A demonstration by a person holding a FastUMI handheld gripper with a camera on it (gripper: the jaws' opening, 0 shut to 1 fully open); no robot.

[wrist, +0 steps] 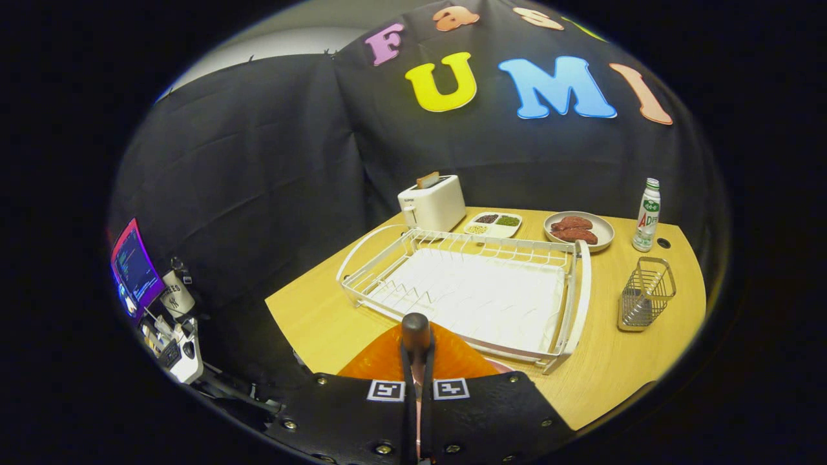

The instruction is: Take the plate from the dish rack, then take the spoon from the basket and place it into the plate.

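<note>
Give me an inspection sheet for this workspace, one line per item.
Surface: wooden table, partly bare.
Job's things: white dish rack holds no plate; orange plate lies just ahead of the fingers; black-handled spoon is clamped, over the plate; wire basket stands beside the rack.
Clutter: toaster, divided snack tray, plate of meat, bottle.
Grippers: gripper shut on the spoon.
Cables: nothing seen on the table.
Surroundings: lit screen and equipment beside the table.

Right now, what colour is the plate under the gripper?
Orange, seen in the gripper view: the plate lies just beyond the gripper, shut on the spoon.
</note>
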